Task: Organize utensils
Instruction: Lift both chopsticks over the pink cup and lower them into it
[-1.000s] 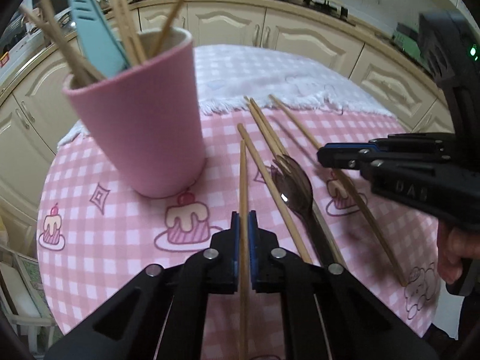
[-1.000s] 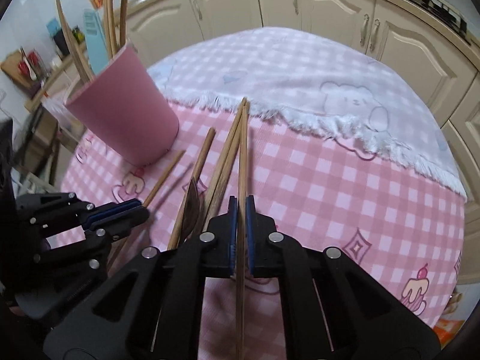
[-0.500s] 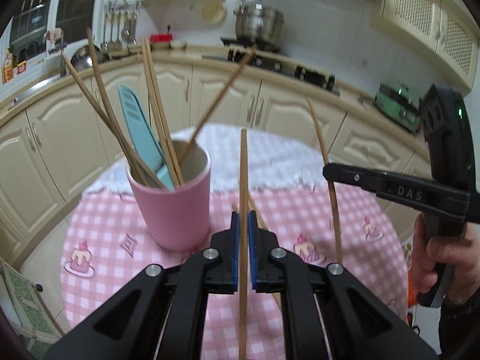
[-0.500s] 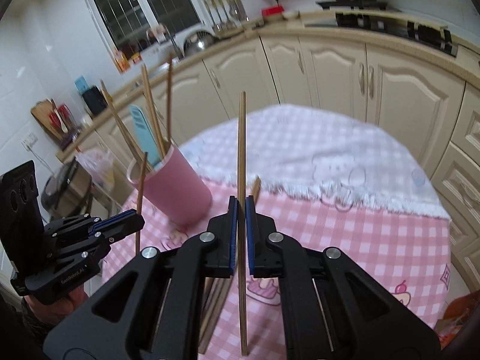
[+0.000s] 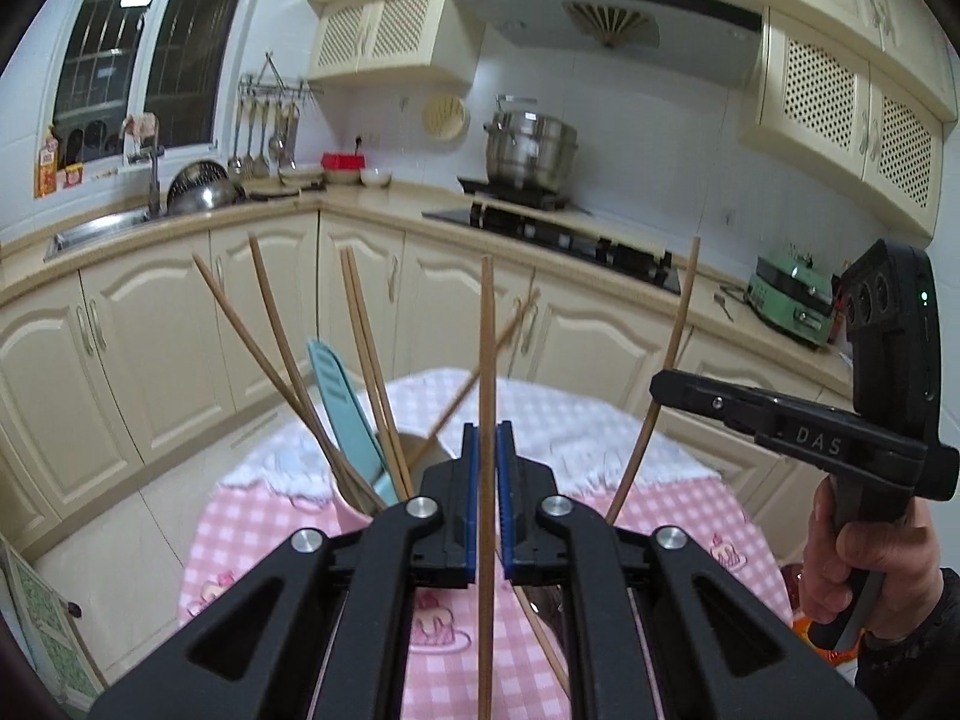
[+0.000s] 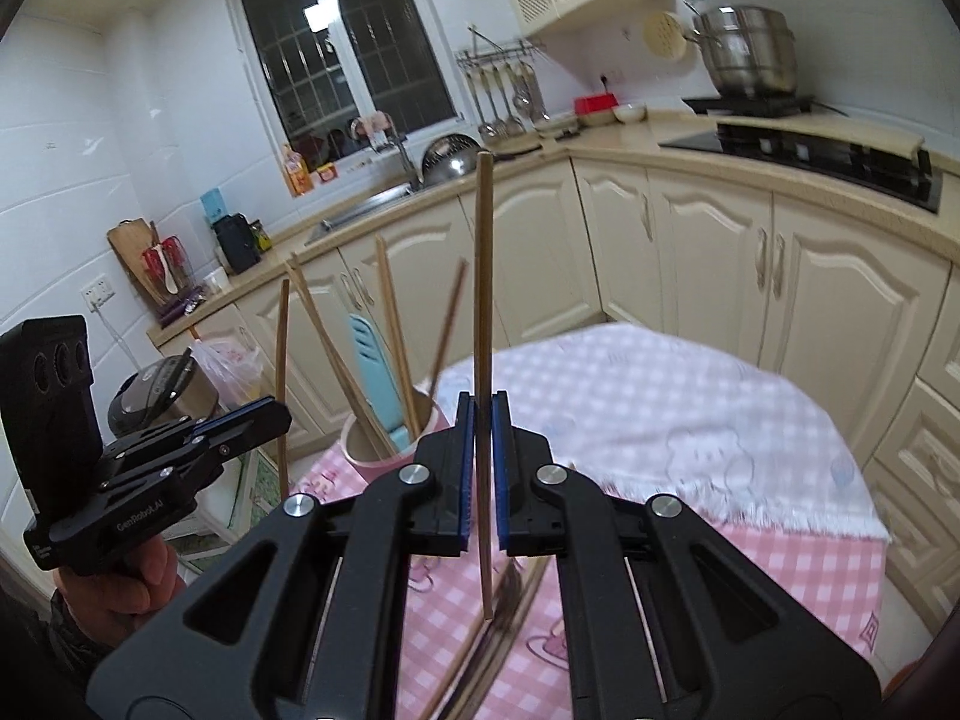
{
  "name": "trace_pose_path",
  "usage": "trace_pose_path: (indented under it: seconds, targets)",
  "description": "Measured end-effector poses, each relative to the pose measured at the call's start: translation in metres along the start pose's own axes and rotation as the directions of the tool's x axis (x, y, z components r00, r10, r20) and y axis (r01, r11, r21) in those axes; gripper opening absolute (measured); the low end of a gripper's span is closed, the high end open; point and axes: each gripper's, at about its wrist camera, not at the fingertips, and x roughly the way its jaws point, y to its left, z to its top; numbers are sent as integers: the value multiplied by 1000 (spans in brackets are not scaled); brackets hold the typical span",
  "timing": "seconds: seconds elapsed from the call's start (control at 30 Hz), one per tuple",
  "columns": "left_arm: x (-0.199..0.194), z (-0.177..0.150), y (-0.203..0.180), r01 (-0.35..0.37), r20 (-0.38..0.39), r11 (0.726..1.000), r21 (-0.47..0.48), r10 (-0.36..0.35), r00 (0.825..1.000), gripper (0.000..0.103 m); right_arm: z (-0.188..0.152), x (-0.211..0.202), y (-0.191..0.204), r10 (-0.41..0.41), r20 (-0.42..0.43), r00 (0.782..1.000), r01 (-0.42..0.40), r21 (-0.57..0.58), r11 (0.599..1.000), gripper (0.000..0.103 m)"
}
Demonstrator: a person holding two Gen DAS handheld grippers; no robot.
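We hold one wooden chopstick (image 5: 486, 360) upright, clamped in our left gripper (image 5: 487, 498), and a second chopstick (image 6: 483, 300) clamped upright in our right gripper (image 6: 482, 468). Ahead of both fingertips, slightly left, stands the pink cup (image 6: 366, 450) with chopsticks and a blue utensil (image 5: 345, 408).

We see a pink cup (image 6: 384, 450) holding tan wooden chopsticks (image 5: 366, 354) and a light blue utensil (image 5: 342, 402), on a pink-and-white checked tablecloth (image 5: 258, 534) printed with cake motifs, with a paler white-checked cloth (image 6: 660, 396) at 12 o'clock. Both grippers are black with blue pads (image 5: 469, 504), each with 1 tan chopstick (image 6: 483, 324) between them, and the cabinets (image 6: 840, 300) are cream.
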Motion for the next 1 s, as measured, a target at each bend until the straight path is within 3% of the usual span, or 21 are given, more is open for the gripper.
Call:
trace_pose_path:
  seconds: [0.27,0.6,0.77,1.0]
  targets:
    - [-17,37,12,-42,122,999,-7,43,992,5,36,-13,23,44,77,996,-39,-72,997,6]
    - [-24,90,30,-74,278,996,-56,86,957,5,89,-13,58,107,153,982,-79,-178,981,6]
    - [-12,103,36,-86,310,993,-76,105,945,5,105,2,66,123,154,980,-92,-195,977,6]
    - [11,103,42,-94,296,991,-92,118,948,5,110,26,72,135,121,983,-107,-214,971,6]
